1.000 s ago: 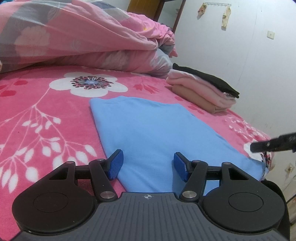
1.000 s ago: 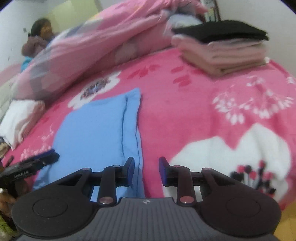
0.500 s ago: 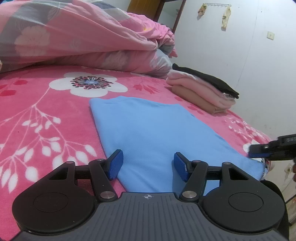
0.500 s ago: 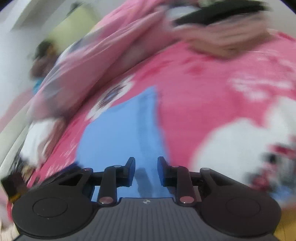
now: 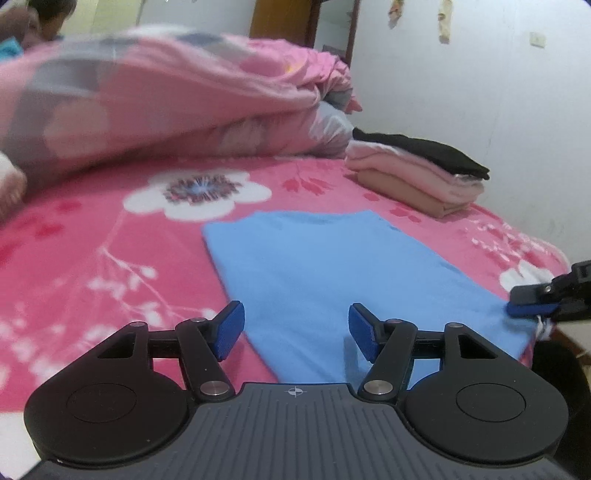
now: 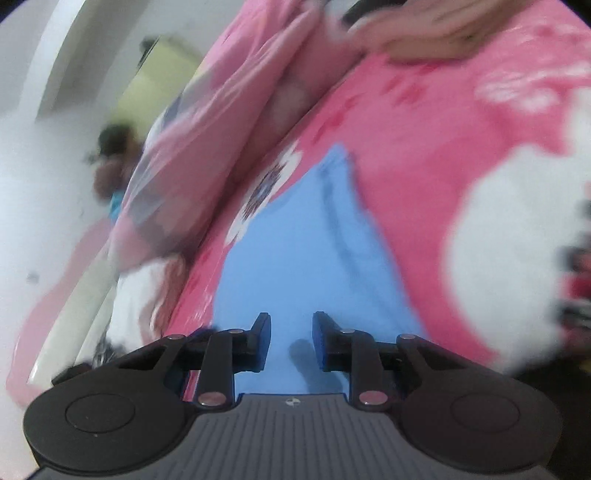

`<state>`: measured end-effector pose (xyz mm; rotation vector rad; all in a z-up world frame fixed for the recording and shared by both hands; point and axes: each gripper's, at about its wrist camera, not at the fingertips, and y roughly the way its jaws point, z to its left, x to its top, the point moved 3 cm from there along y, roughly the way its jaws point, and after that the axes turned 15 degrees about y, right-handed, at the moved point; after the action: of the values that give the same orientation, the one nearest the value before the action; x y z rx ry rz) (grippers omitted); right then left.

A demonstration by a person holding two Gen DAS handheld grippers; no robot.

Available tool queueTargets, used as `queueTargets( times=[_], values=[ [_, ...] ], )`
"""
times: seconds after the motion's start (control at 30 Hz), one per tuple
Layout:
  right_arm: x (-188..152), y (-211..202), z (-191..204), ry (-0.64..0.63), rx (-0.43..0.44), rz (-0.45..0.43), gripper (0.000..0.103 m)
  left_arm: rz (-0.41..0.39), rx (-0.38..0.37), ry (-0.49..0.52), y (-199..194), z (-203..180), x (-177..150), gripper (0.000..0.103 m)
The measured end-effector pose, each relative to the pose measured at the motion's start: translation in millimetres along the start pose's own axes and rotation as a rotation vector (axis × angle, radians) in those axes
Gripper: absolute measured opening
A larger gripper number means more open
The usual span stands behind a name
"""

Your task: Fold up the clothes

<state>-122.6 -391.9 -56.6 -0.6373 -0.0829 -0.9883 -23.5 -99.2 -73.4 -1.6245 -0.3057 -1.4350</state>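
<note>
Right wrist view motion-blurred throughout: folded stack (image 6: 424,33) at top edge smeared and cut off. Person (image 5: 33,18) upper left of left view cropped by frame. Right hand-held gripper (image 5: 532,301) cut off at right edge, grip on blue garment (image 5: 332,266) corner unclear.

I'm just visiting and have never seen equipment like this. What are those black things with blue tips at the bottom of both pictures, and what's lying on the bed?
They are two hand-held grabbers, one in each of a person's hands, each carrying a camera that looks out along its fingers. One picture comes from the left gripper, whose jaws are opening with nothing gripped; the other from the right gripper, open and gripping nothing. Both hang over a blue garment spread on a pink flowered bedspread. Behind lie a stack of folded clothes and a bunched quilt.
</note>
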Motion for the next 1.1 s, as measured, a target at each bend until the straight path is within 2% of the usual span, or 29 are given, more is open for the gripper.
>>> queueTargets(
  times=[0.03,0.17,0.3,0.4,0.6,0.77,0.9,0.97,1.1],
  values=[
    [-1,-10,0,-0.026,-0.040,-0.037,0.028,-0.004,-0.001,0.018,-6,-2,2,0.066],
    [-13,-15,27,-0.137,-0.035,-0.051,0.029,-0.018,-0.033,0.086,-25,-18,5,0.066],
    [-40,15,57,-0.332,-0.028,-0.002,0.030,0.054,-0.064,0.193,-20,-45,-5,0.066],
    [-59,23,51,-0.420,-0.109,0.019,0.030,0.131,-0.043,0.270,-21,-58,-25,0.067],
    [-78,-4,41,-0.476,-0.217,0.022,0.030,0.134,-0.068,0.238,-46,-46,-40,0.068],
    [-87,9,84,-0.574,-0.104,0.001,0.030,0.138,-0.060,0.223,-53,-42,-39,0.068],
    [-113,43,96,-0.678,-0.050,0.081,0.029,0.149,-0.062,0.204,-58,-37,-48,0.068],
    [-129,54,86,-0.720,-0.098,0.150,0.029,0.147,-0.063,0.190,-64,-33,-52,0.068],
    [-134,34,83,-0.734,-0.130,0.168,0.029,0.133,-0.057,0.136,-76,-20,-51,0.068]
  ],
)
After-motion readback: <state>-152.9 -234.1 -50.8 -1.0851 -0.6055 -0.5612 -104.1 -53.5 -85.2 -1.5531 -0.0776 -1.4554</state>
